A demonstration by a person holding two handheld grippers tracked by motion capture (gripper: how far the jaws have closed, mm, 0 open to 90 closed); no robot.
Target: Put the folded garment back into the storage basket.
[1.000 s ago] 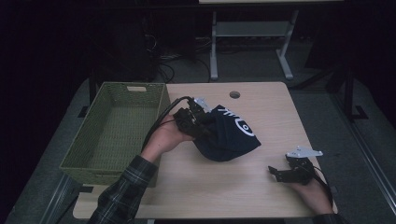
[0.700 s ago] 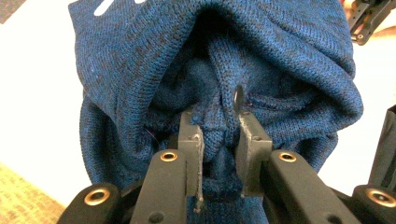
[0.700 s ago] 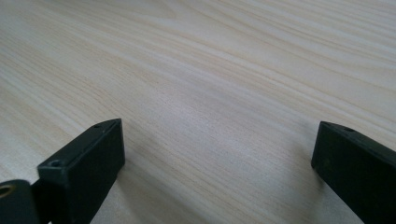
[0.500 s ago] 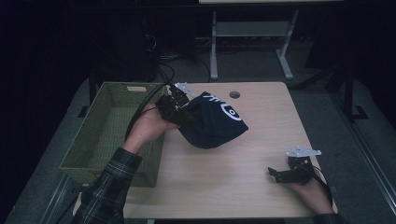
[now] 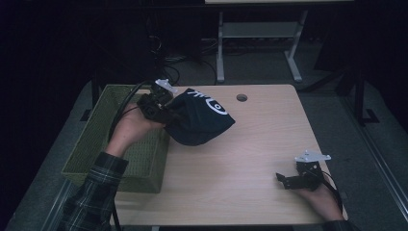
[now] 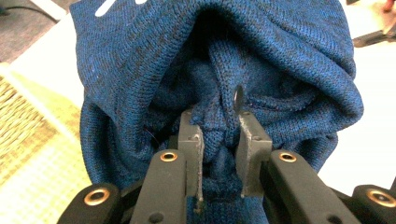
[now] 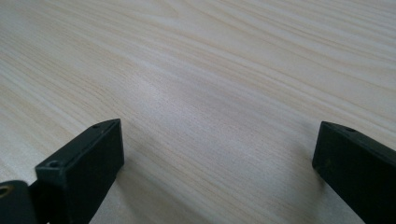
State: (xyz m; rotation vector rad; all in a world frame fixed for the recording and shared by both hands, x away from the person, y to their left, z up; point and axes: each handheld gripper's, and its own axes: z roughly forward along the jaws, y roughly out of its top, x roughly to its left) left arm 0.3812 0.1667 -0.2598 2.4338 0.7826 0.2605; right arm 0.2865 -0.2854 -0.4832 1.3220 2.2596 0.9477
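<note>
A dark blue knitted garment (image 5: 199, 120) with a white print hangs bunched in the air at the table's left edge, partly over the basket's near corner. My left gripper (image 5: 161, 109) is shut on a fold of it; in the left gripper view the jaws pinch the blue knit garment (image 6: 261, 65) beside a metal eyelet (image 6: 238, 97). My right gripper (image 5: 284, 180) rests low on the table near the front right corner, held by a hand. Its jaws stand wide apart over bare wood in the right gripper view, and the right gripper (image 7: 217, 154) holds nothing.
A green woven basket (image 5: 103, 130) stands off the table's left side. The light wooden table (image 5: 240, 159) has a round cable hole (image 5: 242, 97) near its far edge. A white desk frame (image 5: 255, 33) and cables lie on the floor beyond.
My left gripper has carried the garment up and to the left, from the table's middle toward the basket. The right gripper has stayed in place.
</note>
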